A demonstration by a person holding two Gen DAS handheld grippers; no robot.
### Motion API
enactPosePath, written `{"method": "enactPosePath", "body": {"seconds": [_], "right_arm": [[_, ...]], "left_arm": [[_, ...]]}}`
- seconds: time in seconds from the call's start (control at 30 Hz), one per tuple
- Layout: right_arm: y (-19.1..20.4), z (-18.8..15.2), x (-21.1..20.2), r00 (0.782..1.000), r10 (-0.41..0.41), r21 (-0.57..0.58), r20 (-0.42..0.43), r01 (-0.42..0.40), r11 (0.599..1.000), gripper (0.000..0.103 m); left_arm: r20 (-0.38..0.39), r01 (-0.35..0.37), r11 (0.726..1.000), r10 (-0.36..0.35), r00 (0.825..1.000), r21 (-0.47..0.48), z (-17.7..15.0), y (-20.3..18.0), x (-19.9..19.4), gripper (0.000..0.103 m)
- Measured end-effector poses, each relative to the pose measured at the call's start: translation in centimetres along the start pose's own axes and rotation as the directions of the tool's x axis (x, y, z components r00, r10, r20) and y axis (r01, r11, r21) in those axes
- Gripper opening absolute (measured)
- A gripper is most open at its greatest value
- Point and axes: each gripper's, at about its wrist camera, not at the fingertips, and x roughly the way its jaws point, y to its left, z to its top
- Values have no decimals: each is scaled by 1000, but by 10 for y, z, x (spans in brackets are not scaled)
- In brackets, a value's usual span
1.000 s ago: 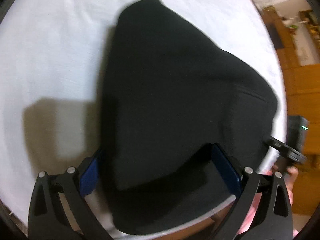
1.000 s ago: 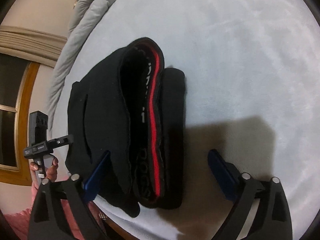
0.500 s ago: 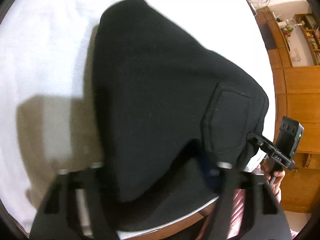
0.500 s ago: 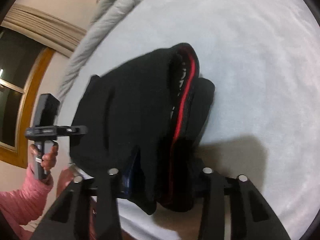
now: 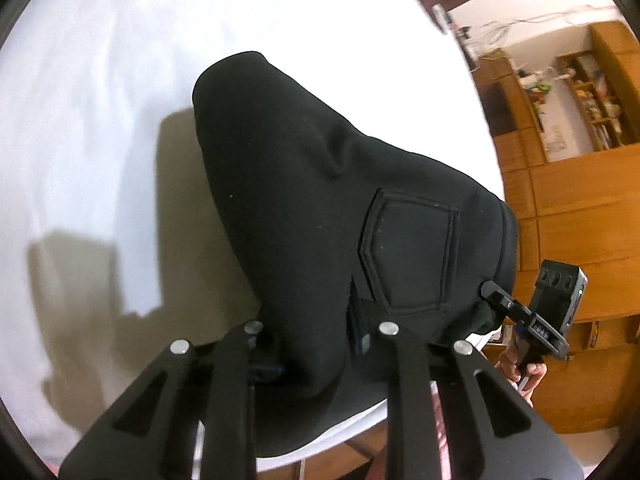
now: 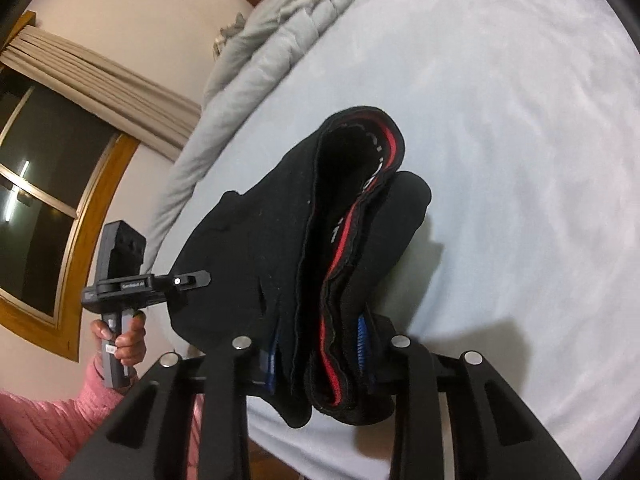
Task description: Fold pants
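The folded black pants (image 5: 320,208) lie on the white bed sheet (image 5: 100,120), back pocket (image 5: 412,248) facing up. My left gripper (image 5: 312,344) is closing, and its pads pinch the near fold of the fabric. In the right wrist view the pants (image 6: 256,248) show a red-striped waistband (image 6: 344,248) in stacked layers. My right gripper (image 6: 318,348) is closing too, its blue pads (image 6: 362,336) pressing on both sides of that stack. The near edge of the pants is lifted off the sheet. Each wrist view shows the other gripper at the far corner, the right gripper (image 5: 494,294) and the left gripper (image 6: 196,279).
A rumpled grey duvet (image 6: 280,40) lies along the far side of the bed. Wooden cabinets and shelves (image 5: 580,200) stand past the bed's edge, and a curtained window (image 6: 40,200) is on the wall. A pink sleeve (image 6: 48,432) sits near the bed's front edge.
Both grippers went from wide open around the pants' near edge to closed on the fabric. Both have risen and tipped up, lifting the near edge off the sheet.
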Motion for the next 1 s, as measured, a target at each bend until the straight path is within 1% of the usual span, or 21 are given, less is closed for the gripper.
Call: {"method": "enactPosePath", "body": {"seconds": [0.03,0.1,0.23,0.3,0.37,0.43,0.47,0.5,0.53,0.57,0.63,0.67,0.7,0.73,0.77,0.8,0.83,0.87,0.9,0.93,1.0], "right_arm": [[-1,9,-4,1000,-2,2,16,2,1000,31],[-2,27,-9,999,-21,-12,38,22,1000,31],[-13,70,-3,996,-49,-14,68,50,999,31],[-23,86,4,996,-55,-3,64,56,998,31],[-42,101,20,997,-63,27,39,62,998,31],[-61,107,42,997,-77,52,-2,77,996,31],[-70,108,53,996,-90,70,-27,92,993,35],[-82,105,62,992,-116,82,-47,120,989,47],[-93,100,68,990,-133,86,-57,137,987,54],[-99,97,71,991,-118,102,-54,123,987,64],[-107,86,68,997,-71,130,-25,74,989,64],[-107,84,63,997,-80,120,-16,81,989,66],[-105,81,59,995,-100,111,-14,101,989,67],[-99,79,53,991,-134,100,-12,135,986,67],[-91,78,44,986,-166,85,4,165,983,67],[-83,78,38,981,-193,72,22,191,979,66],[-71,78,27,971,-233,42,54,231,972,66],[-55,78,17,964,-250,-1,89,251,968,65],[-44,81,14,966,-236,-28,105,240,970,65],[-28,82,11,974,-196,-63,113,204,977,65],[-8,84,16,987,-135,-116,93,145,983,63]], "left_arm": [[20,1,1000,-1,1000,15,7,-11,1,20],[41,7,1000,-8,999,25,20,-19,1,20],[75,-2,999,-1,997,42,53,-34,12,20],[74,-12,999,9,997,42,64,-34,17,20],[67,-35,998,31,997,49,74,-35,25,21],[35,-53,998,52,998,40,83,-28,41,21],[13,-72,997,71,997,34,84,-20,49,22],[-7,-101,994,101,995,31,85,-13,60,24],[-22,-130,991,131,991,37,85,-6,73,28],[-24,-136,990,137,990,41,84,-3,79,32],[-11,-120,992,121,993,43,78,3,80,38],[-3,-122,992,122,992,43,76,2,77,47],[8,-136,990,136,991,42,69,9,67,52],[27,-176,984,175,984,39,66,7,61,58],[43,-205,978,203,978,40,63,6,55,60],[70,-236,971,233,970,38,59,3,44,60],[107,-253,967,248,963,30,54,-1,31,60],[146,-256,966,249,957,25,50,-4,15,62],[187,-250,968,241,952,28,47,-14,6,65],[228,-245,968,228,946,47,42,-25,-4,72],[253,-251,965,223,941,81,36,-40,-8,74]]}}
